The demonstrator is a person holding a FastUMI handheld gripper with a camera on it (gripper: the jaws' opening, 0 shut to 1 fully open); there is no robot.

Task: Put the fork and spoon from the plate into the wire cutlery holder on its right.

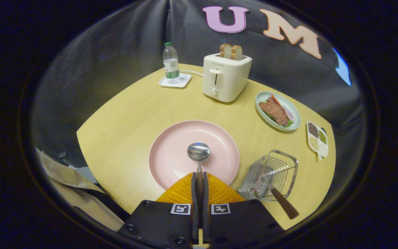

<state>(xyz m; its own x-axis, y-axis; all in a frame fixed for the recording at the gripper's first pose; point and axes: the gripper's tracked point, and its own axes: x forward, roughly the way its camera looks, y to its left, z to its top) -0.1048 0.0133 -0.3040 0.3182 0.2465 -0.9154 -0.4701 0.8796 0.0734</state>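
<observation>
My gripper [199, 175] is shut on the handle of a metal spoon [198, 151], whose bowl sticks out ahead of the fingers above the pink plate [171, 145]. The spoon's handle is mostly hidden between the fingers. To the right of the plate stands the wire cutlery holder [275, 169]. A fork [282, 202] with a brown handle leans in it, handle pointing out toward me.
On the round wooden table [123, 121] beyond the plate stand a cream toaster [225, 76] with two slices of bread and a water bottle [170, 63] on a white coaster. A plate of food [277, 110] and a small divided dish [317, 139] lie far right.
</observation>
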